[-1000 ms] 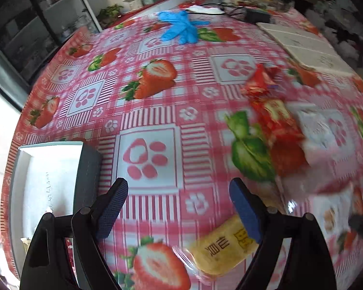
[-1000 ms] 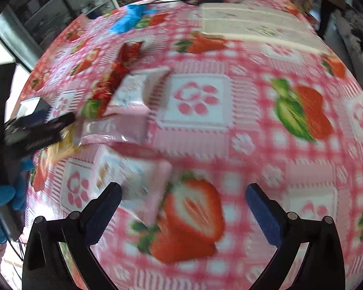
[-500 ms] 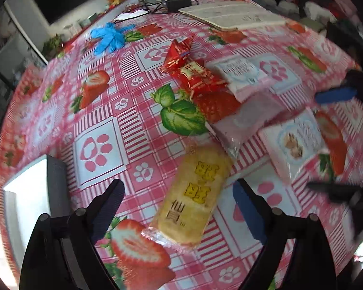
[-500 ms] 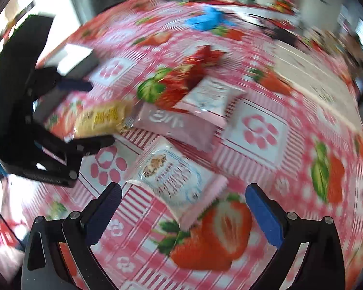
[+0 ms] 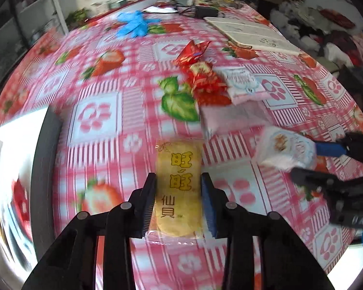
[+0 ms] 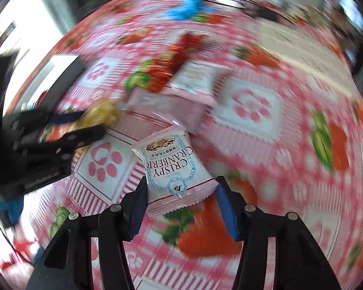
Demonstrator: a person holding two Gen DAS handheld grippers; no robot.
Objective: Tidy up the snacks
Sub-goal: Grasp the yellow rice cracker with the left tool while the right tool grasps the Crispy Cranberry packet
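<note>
Yellow rice-cracker pack [image 5: 179, 188] sits lengthwise between the left gripper's [image 5: 179, 203] blue pads, both pads pressing its long edges: clamped, jaws just closed in on it. Pack's far end sticks out ahead of the fingertips, over the strawberry tablecloth [image 5: 96, 111]. White cranberry pack [image 6: 174, 171] is pinched across its near end by the right gripper [image 6: 181, 207], jaws likewise just closed; in the left view it hangs to the right of the rice-cracker pack. Beyond the rice-cracker pack: pink pack [image 5: 232, 118], then red wrappers [image 5: 203, 77] and a white-pink pack [image 5: 244, 84]. White tray [image 5: 14, 145] lies to its left.
</note>
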